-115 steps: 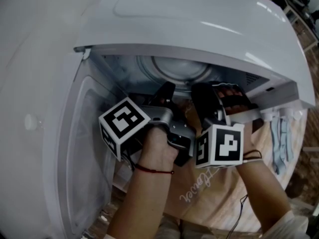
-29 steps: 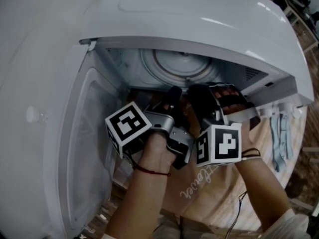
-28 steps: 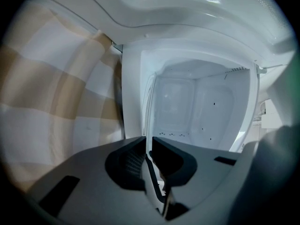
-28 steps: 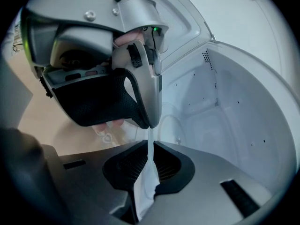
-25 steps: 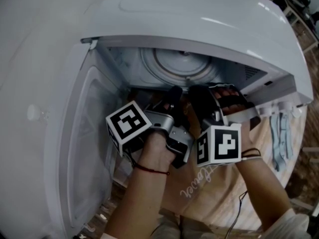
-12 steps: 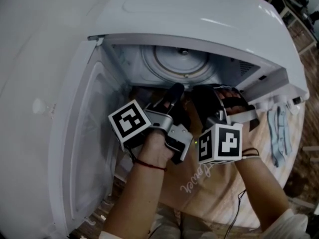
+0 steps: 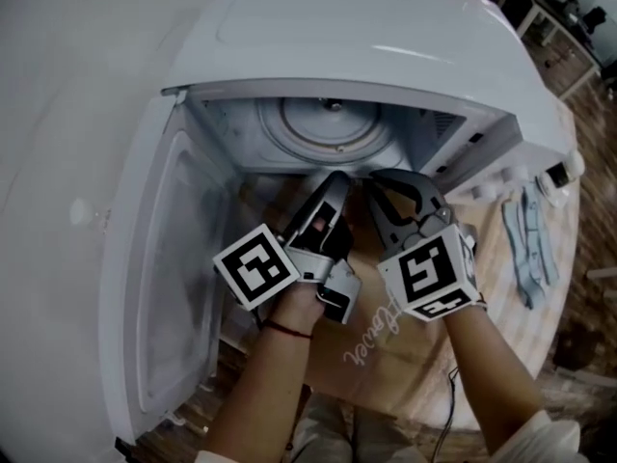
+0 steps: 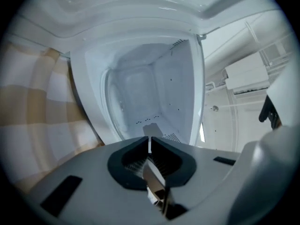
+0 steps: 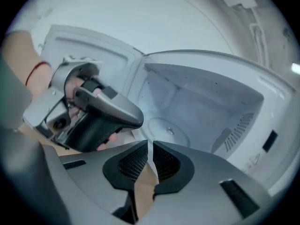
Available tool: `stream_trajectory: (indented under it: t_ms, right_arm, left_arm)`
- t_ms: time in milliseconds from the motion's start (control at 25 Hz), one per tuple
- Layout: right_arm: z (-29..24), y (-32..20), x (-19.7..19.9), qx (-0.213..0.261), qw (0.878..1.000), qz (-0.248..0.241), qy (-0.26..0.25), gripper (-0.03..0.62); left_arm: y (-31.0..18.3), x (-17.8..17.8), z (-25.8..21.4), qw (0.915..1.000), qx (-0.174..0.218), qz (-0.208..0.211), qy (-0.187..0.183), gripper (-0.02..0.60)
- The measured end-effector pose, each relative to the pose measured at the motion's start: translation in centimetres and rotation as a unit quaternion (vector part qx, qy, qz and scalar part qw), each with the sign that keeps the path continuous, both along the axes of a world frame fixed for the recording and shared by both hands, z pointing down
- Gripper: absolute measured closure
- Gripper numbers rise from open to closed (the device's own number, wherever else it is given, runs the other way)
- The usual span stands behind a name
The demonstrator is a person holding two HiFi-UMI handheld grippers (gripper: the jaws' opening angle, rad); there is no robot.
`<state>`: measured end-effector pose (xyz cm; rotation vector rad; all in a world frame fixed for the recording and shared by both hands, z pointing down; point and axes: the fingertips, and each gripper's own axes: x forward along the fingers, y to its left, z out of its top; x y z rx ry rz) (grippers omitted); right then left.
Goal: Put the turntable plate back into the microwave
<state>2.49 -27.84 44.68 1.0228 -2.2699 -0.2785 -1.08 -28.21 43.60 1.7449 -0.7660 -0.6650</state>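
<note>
Glass turntable plate [image 7: 328, 128] flat on the floor of the open white microwave [image 7: 386, 37], roughly centred, touched by neither tool. Just outside the opening, side by side, near a beige checked cloth [image 8: 28, 111]: left gripper [image 7: 336, 177], closing to a thin slit with nothing between the jaws; right gripper [image 7: 375, 179], pressed almost together, likewise empty. Looks essentially done, bar shutting the door [image 7: 183, 287]. Hard to tell whether properly seated on its hub; if not, likely to wobble or grind once turning. Could also be knocked off centre by a tip reaching back in, or jarred by slamming the door.
</note>
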Motion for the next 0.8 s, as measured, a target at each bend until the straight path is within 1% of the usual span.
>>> stream_trajectory:
  t_ms: [40,80,120,200,240,280,320,400,560,640,800]
  right_arm:
    - [-0.3,0.1,0.2,-0.014,0.999,0.012,-0.046,0.54]
    - [-0.7,0.2,0.4,-0.028,0.994,0.024,-0.099,0.54]
    - [-1.2,0.3,0.6,-0.043,0.986,0.034,-0.155,0.54]
    - [-2.1,0.8,1.0,-0.069,0.962,0.043,-0.262,0.54]
    - [-2.5,1.1,1.2,-0.078,0.949,0.042,-0.303,0.54]
    - [-2.8,1.4,1.2,-0.081,0.94,0.039,-0.33,0.54]
    - [-3.1,1.8,1.2,-0.082,0.935,0.036,-0.343,0.54]
    - [-3.3,2.3,1.1,-0.081,0.935,0.033,-0.344,0.54]
    - [-3.3,3.1,0.7,-0.088,0.937,0.031,-0.337,0.543]
    - [-3.3,3.5,0.8,-0.091,0.936,0.031,-0.338,0.545]
    - [-3.5,4.3,1.0,-0.099,0.932,0.037,-0.346,0.548]
  left_arm:
    - [0.2,0.0,-0.1,0.9998,0.014,-0.001,-0.017,0.563]
    - [0.4,0.0,-0.4,0.9986,0.038,-0.002,-0.037,0.563]
    - [0.6,0.1,-1.0,0.9959,0.069,-0.002,-0.059,0.563]
    - [1.2,0.5,-2.2,0.9851,0.133,-0.003,-0.109,0.563]
    - [1.6,0.8,-2.5,0.9784,0.156,0.001,-0.135,0.563]
    - [2.0,1.2,-2.6,0.9727,0.17,0.008,-0.157,0.563]
    - [2.4,1.5,-2.5,0.9686,0.177,0.016,-0.174,0.563]
    - [2.8,1.9,-2.4,0.9639,0.181,0.023,-0.194,0.563]
    - [3.3,2.0,-2.9,0.9572,0.195,0.019,-0.213,0.563]
    - [3.4,2.1,-3.1,0.9527,0.201,0.021,-0.226,0.563]
    - [4.1,2.4,-3.5,0.9483,0.21,0.029,-0.237,0.563]
